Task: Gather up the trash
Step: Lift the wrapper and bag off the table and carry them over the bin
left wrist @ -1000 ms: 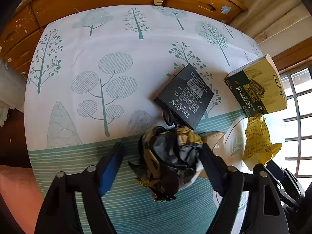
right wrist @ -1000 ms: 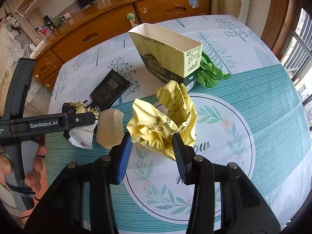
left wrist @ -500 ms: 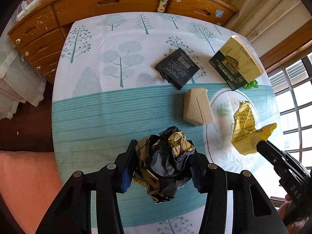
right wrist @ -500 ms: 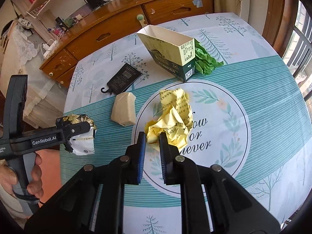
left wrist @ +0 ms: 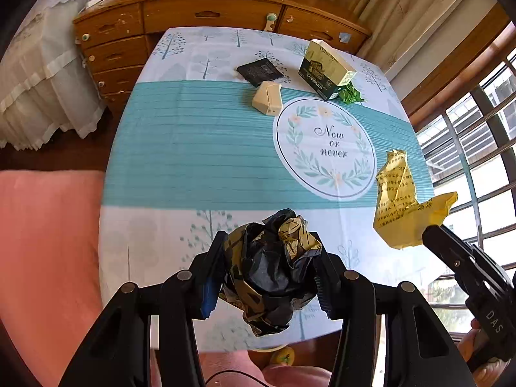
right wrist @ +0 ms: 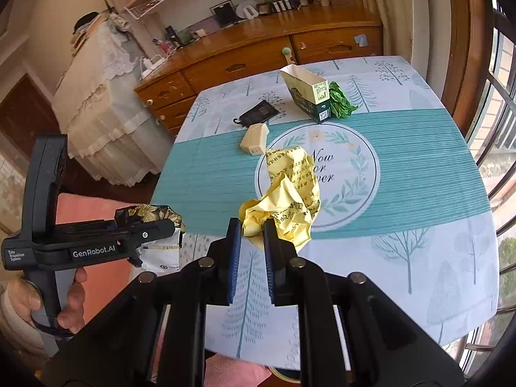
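My left gripper point(left wrist: 266, 274) is shut on a crumpled black and gold wrapper point(left wrist: 274, 271), held above the near edge of the table. In the right wrist view the same left gripper point(right wrist: 161, 225) shows at the left with the black and gold wrapper point(right wrist: 151, 213) in it. My right gripper point(right wrist: 251, 242) is shut on a crumpled yellow paper point(right wrist: 290, 193), which hangs lifted over the table. From the left wrist view the yellow paper point(left wrist: 400, 200) hangs at the right, with the right gripper's dark body below it.
On the tablecloth point(left wrist: 193, 148) lie a black box point(left wrist: 259, 71), a beige box point(left wrist: 269, 98), a yellow-green carton point(left wrist: 325, 69) and a green crumpled scrap point(left wrist: 350, 95). A wooden dresser point(left wrist: 193, 13) stands behind the table. A pink cushion point(left wrist: 45, 242) lies left; windows stand right.
Both grippers closed on their trash, then rose and pulled back toward the near edge of the table. The black-gold wrapper and the yellow paper left the tablecloth with them.
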`<state>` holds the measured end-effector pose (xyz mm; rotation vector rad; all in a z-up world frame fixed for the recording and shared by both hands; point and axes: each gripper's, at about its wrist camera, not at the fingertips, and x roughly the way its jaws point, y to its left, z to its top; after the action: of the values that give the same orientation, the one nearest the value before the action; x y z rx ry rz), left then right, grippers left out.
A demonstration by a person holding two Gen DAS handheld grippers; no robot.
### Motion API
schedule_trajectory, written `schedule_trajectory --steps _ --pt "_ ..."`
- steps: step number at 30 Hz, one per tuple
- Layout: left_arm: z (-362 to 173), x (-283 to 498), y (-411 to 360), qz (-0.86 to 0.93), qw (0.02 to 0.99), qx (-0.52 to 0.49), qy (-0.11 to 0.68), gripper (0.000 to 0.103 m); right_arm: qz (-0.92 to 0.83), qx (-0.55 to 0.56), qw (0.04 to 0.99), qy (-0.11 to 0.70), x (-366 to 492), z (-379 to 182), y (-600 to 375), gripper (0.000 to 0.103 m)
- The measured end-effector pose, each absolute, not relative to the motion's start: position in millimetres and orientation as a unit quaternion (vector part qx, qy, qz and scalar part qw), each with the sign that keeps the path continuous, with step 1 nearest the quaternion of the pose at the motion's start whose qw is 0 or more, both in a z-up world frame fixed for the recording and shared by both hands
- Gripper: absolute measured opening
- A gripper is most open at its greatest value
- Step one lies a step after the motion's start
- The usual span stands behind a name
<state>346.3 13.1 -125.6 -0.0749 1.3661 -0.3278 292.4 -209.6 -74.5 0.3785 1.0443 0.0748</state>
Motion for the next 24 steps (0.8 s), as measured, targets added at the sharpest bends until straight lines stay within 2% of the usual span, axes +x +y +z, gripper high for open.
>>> schedule_trajectory --steps 6,12,19,24 --pt "-111 233 -3 -0.114 0.772 -0.060 0.623 0.049 0.097 0.155 0.849 0.496 184 -47 -219 0.011" --pt "-109 147 -18 -0.094 0.764 -0.063 0.635 0.049 0.135 0.152 0.831 0.518 95 -49 -229 0.011" --pt "-130 88 -15 -0.080 0.747 -0.037 0.659 0.049 0.153 0.173 0.802 0.551 30 -71 -225 0.011" --pt "-175 72 -9 -0.079 0.735 -0.040 0.672 0.049 0.148 0.190 0.777 0.581 10 -112 -215 0.011"
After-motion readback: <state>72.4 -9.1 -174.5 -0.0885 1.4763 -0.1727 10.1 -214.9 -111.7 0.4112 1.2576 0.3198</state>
